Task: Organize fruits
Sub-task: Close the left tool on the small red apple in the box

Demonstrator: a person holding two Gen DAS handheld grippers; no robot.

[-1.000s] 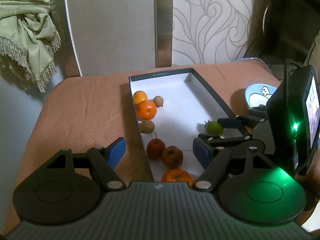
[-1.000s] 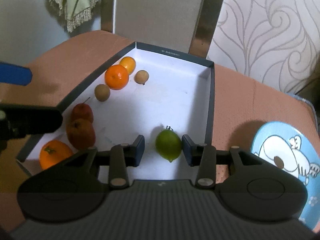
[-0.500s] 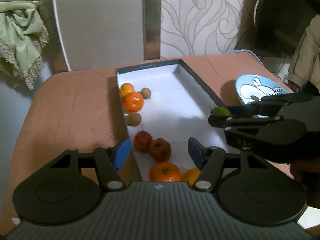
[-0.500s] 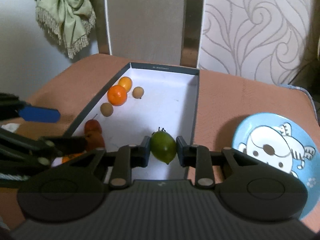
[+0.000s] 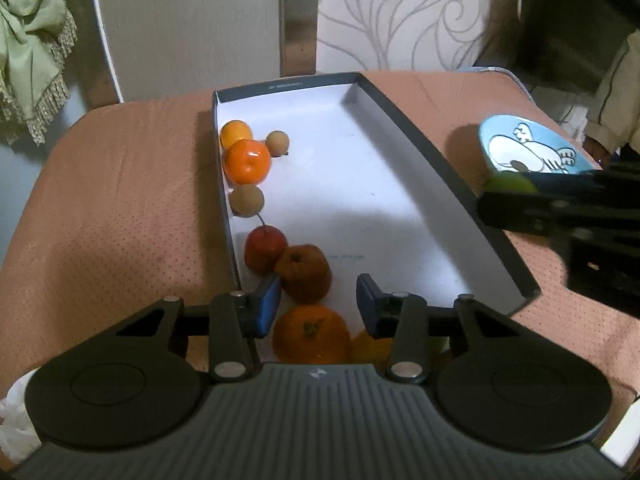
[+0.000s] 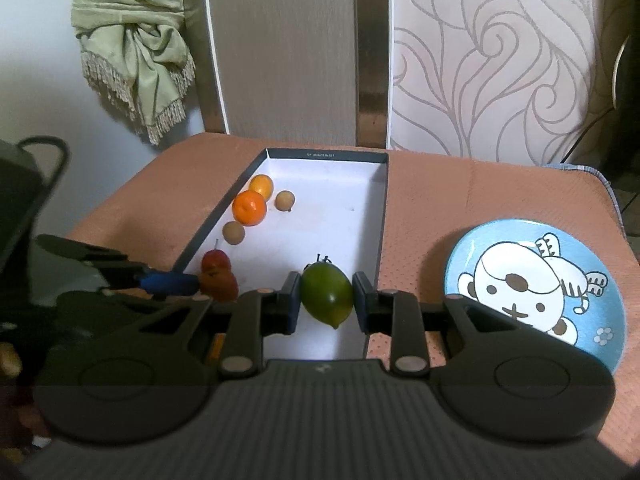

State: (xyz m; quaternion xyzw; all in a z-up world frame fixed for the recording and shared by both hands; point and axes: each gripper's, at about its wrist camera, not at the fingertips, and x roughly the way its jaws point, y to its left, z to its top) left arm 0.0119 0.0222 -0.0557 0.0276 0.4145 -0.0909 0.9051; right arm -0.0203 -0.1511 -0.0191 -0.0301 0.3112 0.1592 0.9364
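Note:
A white box with dark walls [image 5: 420,148] [image 6: 382,208] lies on the orange-brown tabletop. Along its left wall sit several fruits: a bright orange [image 5: 247,161] [image 6: 249,208], two small brown fruits, a red fruit [image 5: 265,249] and a dark orange one [image 5: 303,273]. My right gripper [image 6: 326,298] is shut on a green lime [image 6: 327,297], held above the box's near right edge; the lime also shows in the left wrist view [image 5: 510,183]. My left gripper [image 5: 318,306] is open over the box's near end, above an orange [image 5: 310,334].
A blue cartoon plate [image 6: 536,284] [image 5: 528,148] lies right of the box. A green fringed cloth [image 6: 132,56] hangs at the back left. Chair backs stand behind the table. White crumpled material [image 5: 14,416] shows at the lower left.
My right gripper has lifted the lime out of the box and moved it right, toward the plate. My left gripper has moved forward over the near fruits and narrowed somewhat.

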